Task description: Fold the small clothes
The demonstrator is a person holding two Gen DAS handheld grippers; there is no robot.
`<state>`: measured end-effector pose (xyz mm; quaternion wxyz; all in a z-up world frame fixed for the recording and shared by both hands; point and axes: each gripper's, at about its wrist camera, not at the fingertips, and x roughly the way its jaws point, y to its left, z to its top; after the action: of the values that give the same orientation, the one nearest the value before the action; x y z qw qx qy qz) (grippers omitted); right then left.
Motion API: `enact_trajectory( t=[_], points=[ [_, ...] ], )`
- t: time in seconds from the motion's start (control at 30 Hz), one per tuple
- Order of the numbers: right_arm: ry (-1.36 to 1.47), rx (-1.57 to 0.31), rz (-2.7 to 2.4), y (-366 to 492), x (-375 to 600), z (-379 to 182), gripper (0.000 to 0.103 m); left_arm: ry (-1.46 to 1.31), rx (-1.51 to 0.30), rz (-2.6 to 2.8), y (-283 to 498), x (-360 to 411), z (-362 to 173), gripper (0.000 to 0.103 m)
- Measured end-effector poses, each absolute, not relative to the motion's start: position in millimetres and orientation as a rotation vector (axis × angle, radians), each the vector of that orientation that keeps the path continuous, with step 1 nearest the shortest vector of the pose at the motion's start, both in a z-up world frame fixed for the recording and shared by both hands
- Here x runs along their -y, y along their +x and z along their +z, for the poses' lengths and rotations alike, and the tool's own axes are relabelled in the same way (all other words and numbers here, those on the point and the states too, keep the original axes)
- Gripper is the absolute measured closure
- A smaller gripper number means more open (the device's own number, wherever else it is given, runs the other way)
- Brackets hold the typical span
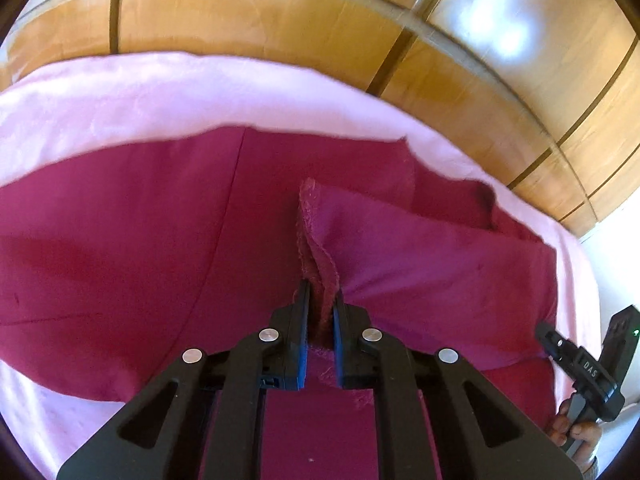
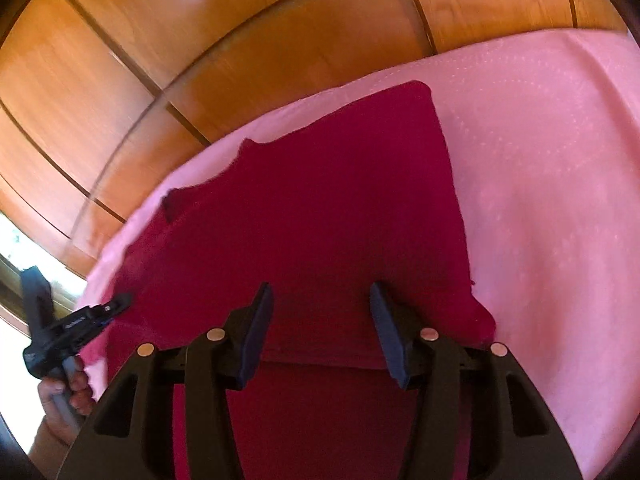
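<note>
A dark red garment (image 1: 120,240) lies spread on a pink sheet (image 1: 120,96). My left gripper (image 1: 321,294) is shut on a raw edge of the dark red garment and holds a folded flap (image 1: 420,256) lifted over the rest. In the right wrist view the same garment (image 2: 320,208) lies flat on the sheet (image 2: 540,180). My right gripper (image 2: 322,296) is open and empty just above the garment's near part. The right gripper also shows at the right edge of the left wrist view (image 1: 546,330), at the garment's edge; the left gripper shows at the left of the right wrist view (image 2: 120,300).
Glossy wooden wardrobe doors (image 1: 280,20) stand right behind the bed, also in the right wrist view (image 2: 200,40). A bright window (image 2: 16,240) is at the far left. The pink sheet extends to the right of the garment.
</note>
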<state>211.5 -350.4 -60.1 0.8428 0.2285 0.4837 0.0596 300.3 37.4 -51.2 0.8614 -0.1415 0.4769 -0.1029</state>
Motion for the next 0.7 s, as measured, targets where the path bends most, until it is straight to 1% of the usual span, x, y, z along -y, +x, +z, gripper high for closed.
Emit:
enact_trajectory(
  t=[0.03,0.1,0.13,0.17,0.2,0.23,0.3,0.4,0.53,0.6,0.7],
  points=[
    [0.472,-1.02,0.122,211,349,-60,0.052,-0.295,-0.997,-0.212,298,-38,-51,0.094],
    [0.457,-1.021,0.117,211,347,-57,0.052,-0.301,-0.993,-0.189,289,-43,-49,0.081],
    [0.447,-1.025,0.111,211,346,-52,0.051,-0.33,-0.989,-0.192,282,-49,-46,0.077],
    [0.441,-1.023,0.112,209,343,-48,0.048,-0.356,-0.976,-0.186,275,-56,-43,0.067],
    [0.437,-1.013,0.117,205,341,-42,0.041,-0.37,-0.963,-0.178,268,-63,-40,0.056],
    [0.429,-0.992,0.124,198,336,-33,0.038,-0.388,-0.941,-0.168,256,-74,-35,0.054],
    [0.414,-0.975,0.146,185,326,-26,0.031,-0.42,-0.924,-0.162,238,-94,-30,0.054],
    [0.347,-0.986,0.206,161,298,-24,0.025,-0.495,-0.908,-0.105,209,-137,-26,0.054],
    [0.221,-1.025,0.233,135,259,-38,0.022,-0.627,-0.882,0.029,163,-215,-29,0.054],
    [0.149,-1.015,0.215,127,248,-43,0.017,-0.693,-0.855,0.095,143,-253,-33,0.054],
    [0.044,-0.981,0.184,116,234,-51,0.013,-0.782,-0.812,0.213,119,-311,-35,0.054]
  ],
)
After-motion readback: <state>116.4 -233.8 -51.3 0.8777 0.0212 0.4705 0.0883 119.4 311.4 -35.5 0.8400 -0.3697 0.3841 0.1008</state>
